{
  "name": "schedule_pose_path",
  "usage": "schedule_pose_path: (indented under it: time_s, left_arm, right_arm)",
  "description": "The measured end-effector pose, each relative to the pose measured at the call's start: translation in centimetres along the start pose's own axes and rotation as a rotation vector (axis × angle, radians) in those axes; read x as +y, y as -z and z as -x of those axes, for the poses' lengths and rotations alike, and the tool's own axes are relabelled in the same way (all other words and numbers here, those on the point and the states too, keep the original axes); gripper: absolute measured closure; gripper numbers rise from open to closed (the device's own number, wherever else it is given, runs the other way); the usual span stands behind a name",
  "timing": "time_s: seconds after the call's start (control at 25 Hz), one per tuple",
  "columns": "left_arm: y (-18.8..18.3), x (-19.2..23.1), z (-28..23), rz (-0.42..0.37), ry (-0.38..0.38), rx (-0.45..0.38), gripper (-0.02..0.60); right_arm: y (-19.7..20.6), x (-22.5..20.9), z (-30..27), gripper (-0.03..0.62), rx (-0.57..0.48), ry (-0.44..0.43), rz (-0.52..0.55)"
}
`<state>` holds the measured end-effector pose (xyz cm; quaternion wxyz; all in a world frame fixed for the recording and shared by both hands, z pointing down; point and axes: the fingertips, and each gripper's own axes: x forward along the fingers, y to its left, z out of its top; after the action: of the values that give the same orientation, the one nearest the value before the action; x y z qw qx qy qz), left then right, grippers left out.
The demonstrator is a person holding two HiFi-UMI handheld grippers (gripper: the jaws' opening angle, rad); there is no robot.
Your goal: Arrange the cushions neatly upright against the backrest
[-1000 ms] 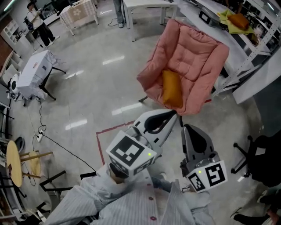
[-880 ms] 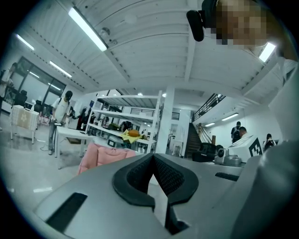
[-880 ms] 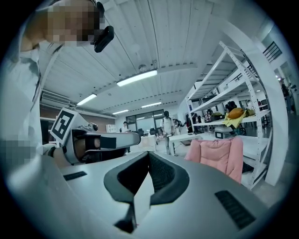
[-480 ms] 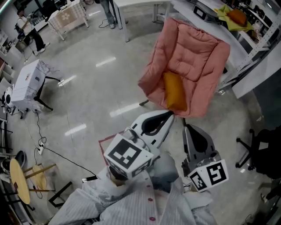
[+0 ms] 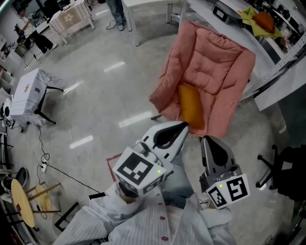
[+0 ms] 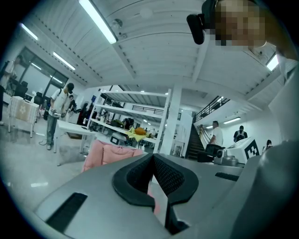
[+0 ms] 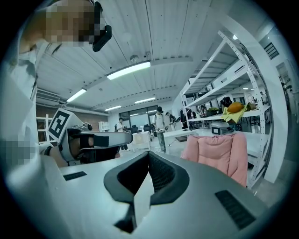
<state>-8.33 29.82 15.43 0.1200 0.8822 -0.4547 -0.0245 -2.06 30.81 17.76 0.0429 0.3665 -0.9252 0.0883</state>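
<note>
A pink padded chair (image 5: 210,62) stands on the grey floor, seen from above. An orange cushion (image 5: 190,106) lies on its seat near the front edge, away from the backrest. My left gripper (image 5: 184,125) points at the chair's front, shut and empty, its tip just short of the cushion. To its right, my right gripper (image 5: 206,139) is also shut, with nothing in it. The left gripper view shows the pink chair (image 6: 110,154) beyond the closed left gripper (image 6: 153,156). In the right gripper view the chair (image 7: 217,154) stands upright at the right of the right gripper (image 7: 149,154).
Shelving (image 5: 267,28) and a white table (image 5: 153,5) stand behind the chair, with another orange cushion (image 5: 264,20) on a yellow cloth on the shelf. A black office chair (image 5: 287,172) is at the right. A cloth-covered stand (image 5: 28,88) and cables lie at the left.
The chair and orange cushion have drifted slightly lower and closer in the head view. Both grippers stay shut and held the same way.
</note>
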Motion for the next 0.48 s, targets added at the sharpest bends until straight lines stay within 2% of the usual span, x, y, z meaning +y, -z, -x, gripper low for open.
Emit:
schedule_pose_path:
  time_s: [0.2,0.48]
  left_arm:
    - [-1.6,3.5,-5.3,-0.008,0.006,-0.007,0.572]
    - [-4.1,8.3,-15.4,-0.018,0.018,-0.007,0.572]
  right_arm:
    - [-1.5,-4.7,-4.3,0.582,0.0,0.001,0.018]
    - [-3.9,-13.4,-10.7,0.58,0.001,-0.002,0.016]
